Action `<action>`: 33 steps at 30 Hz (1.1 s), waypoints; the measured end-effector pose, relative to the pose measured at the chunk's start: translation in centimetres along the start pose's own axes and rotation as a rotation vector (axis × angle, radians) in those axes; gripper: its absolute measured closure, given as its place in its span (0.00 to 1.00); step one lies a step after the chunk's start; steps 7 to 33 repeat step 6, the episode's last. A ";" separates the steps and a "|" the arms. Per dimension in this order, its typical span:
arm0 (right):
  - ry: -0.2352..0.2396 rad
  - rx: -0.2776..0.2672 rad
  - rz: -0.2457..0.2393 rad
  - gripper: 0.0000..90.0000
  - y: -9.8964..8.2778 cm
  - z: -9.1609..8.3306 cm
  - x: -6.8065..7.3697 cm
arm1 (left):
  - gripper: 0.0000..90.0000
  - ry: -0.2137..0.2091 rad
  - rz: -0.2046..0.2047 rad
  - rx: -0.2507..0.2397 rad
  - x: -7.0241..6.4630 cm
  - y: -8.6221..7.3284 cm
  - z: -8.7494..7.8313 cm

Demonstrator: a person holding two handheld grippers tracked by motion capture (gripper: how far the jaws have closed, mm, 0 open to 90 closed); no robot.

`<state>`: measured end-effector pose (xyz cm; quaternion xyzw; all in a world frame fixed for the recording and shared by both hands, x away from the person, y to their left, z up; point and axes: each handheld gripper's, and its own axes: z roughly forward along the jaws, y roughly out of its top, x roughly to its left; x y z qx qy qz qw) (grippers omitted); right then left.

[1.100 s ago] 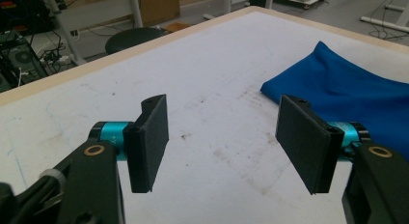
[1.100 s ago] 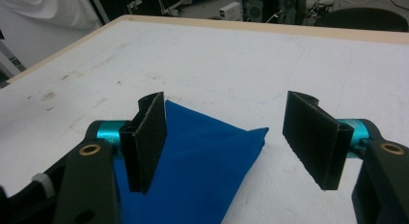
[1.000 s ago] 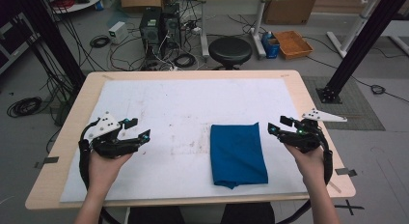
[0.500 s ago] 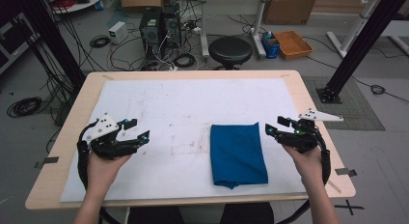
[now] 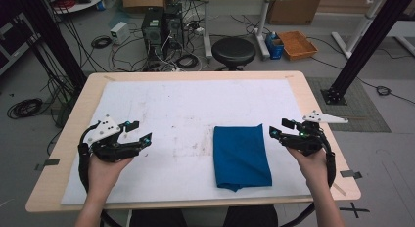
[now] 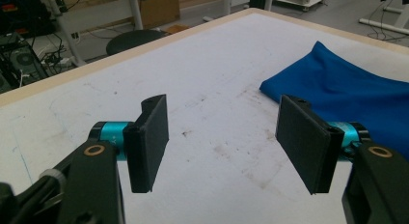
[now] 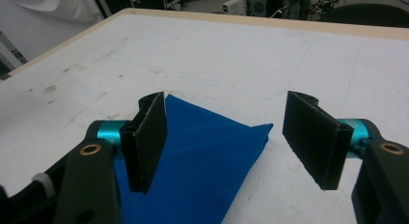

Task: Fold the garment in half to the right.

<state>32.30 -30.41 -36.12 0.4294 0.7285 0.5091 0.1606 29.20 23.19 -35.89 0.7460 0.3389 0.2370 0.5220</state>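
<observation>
Flanking one folded blue cloth (image 5: 242, 156), two open-jawed tools: left tool (image 5: 139, 134), right tool (image 5: 280, 128).

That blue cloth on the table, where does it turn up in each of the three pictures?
High view: the folded blue cloth lies right of centre on the white sheet, near the right gripper.
Left gripper view: it sits at the right edge, beyond the right-hand jaw.
Right gripper view: it lies low and centre, one corner pointing between the open jaws.
Shared landmark: the stained white sheet under it.
</observation>
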 end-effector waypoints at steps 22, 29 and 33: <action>-0.005 0.000 0.004 0.35 -0.2 0.0 -0.5 | 0.40 -0.001 -0.002 0.006 0.2 -0.1 0.2; -0.005 0.000 0.004 0.35 -0.2 0.0 -0.5 | 0.40 -0.001 -0.002 0.006 0.2 -0.1 0.2; -0.005 0.000 0.004 0.35 -0.2 0.0 -0.5 | 0.40 -0.001 -0.002 0.006 0.2 -0.1 0.2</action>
